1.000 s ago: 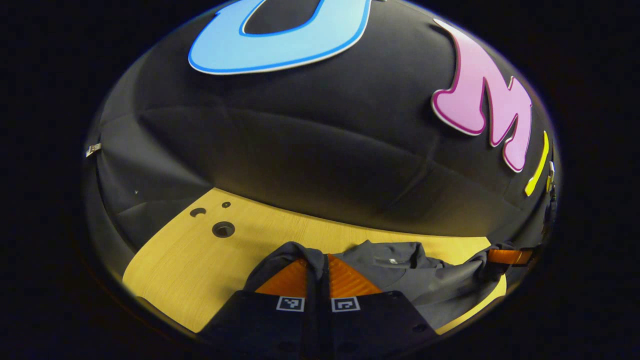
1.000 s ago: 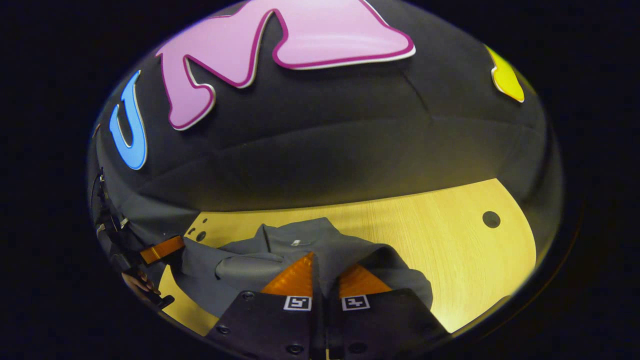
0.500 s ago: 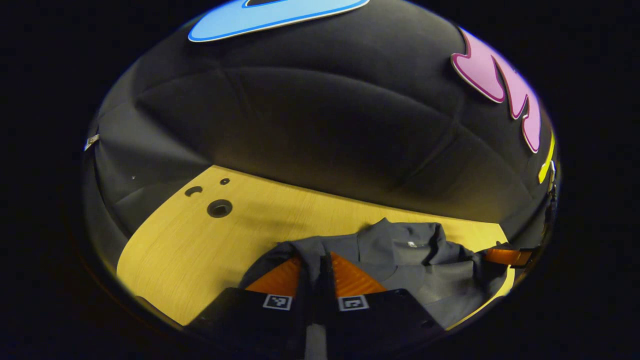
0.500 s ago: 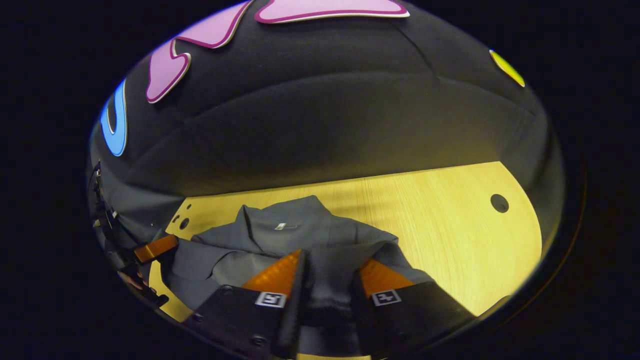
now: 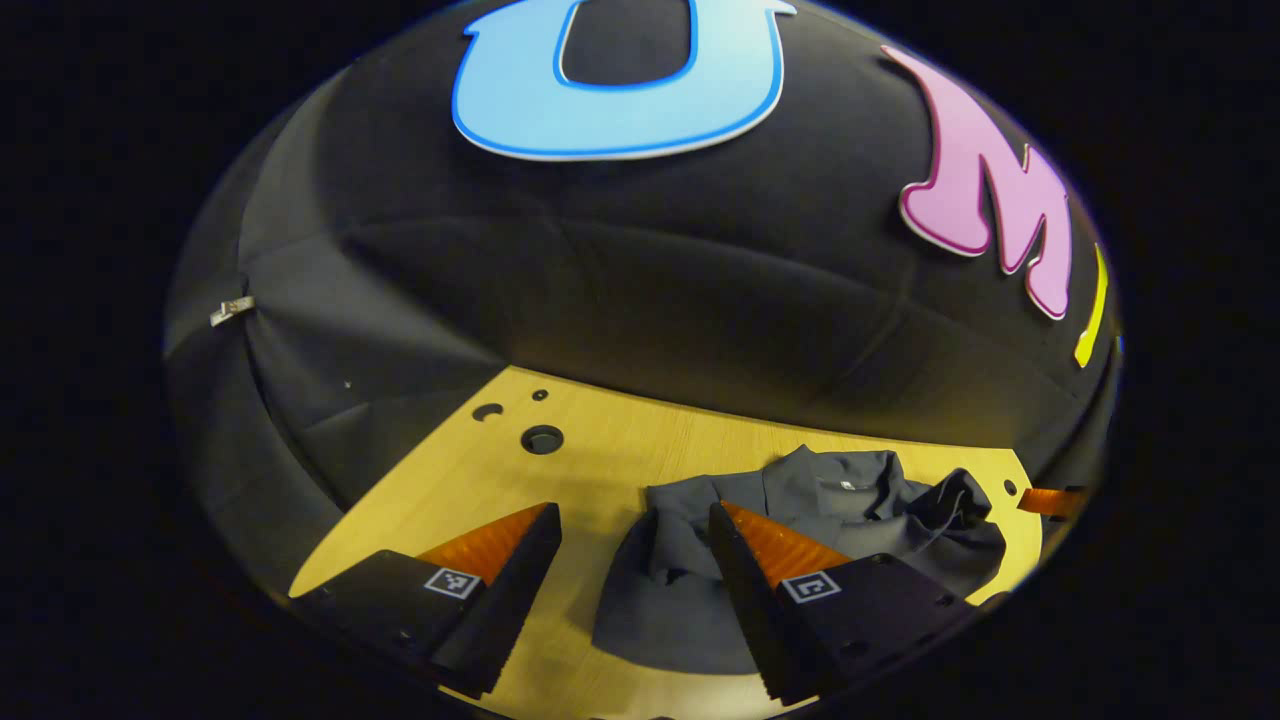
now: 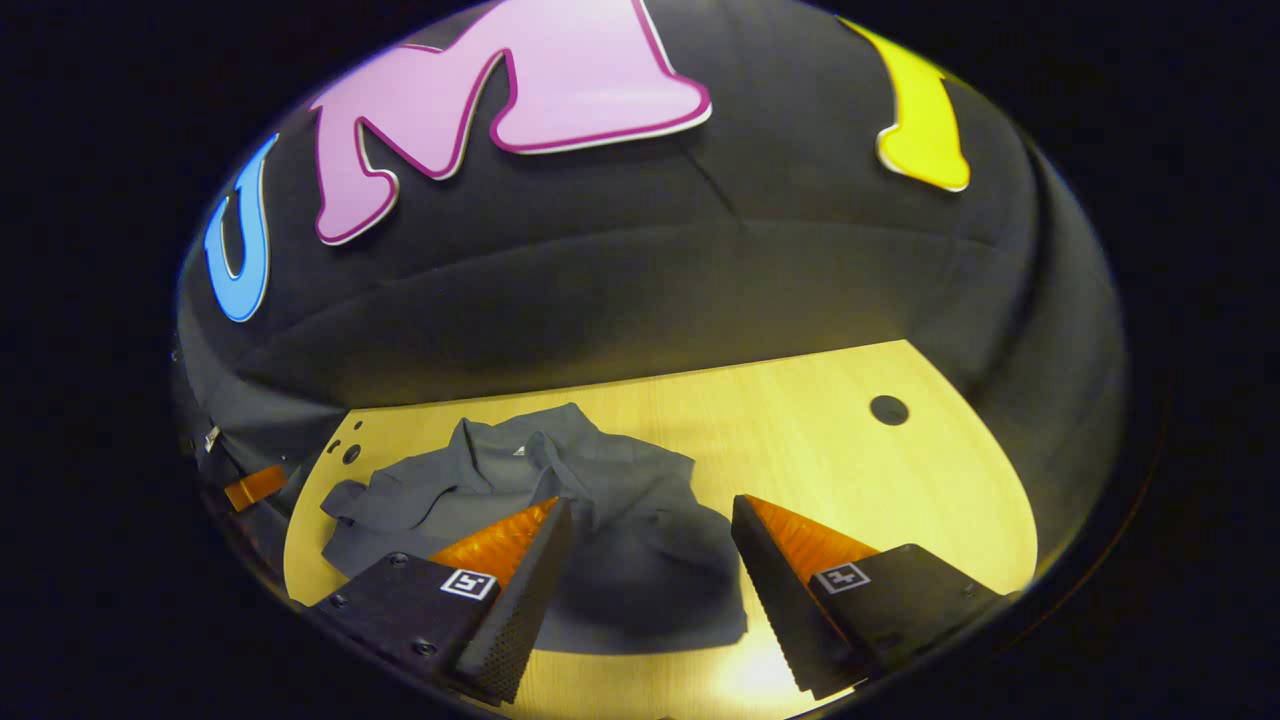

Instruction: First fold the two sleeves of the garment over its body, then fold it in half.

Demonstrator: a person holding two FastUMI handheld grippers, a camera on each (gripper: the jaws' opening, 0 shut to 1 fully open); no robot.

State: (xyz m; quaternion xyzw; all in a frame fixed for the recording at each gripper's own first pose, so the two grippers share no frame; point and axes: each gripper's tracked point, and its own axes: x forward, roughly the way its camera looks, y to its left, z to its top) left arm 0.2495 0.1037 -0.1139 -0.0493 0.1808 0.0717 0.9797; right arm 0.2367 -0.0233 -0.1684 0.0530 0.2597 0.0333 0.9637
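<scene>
Left hand-held gripper (image 5: 635, 520) spread wide, released, above the near left edge of the grey garment (image 5: 800, 530); right hand-held gripper (image 6: 650, 520) likewise spread wide, grasping nothing, over the garment's near right part. Garment lying rumpled and bunched on the yellow wooden table (image 6: 850, 470), collar toward the far side, cloth between but clear of both pairs of fingers

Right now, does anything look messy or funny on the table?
Yes. The grey garment lies crumpled on the wooden table, bunched in wrinkles instead of a flat, tidy fold. Both hand-held grippers are open above it, holding nothing.
</scene>
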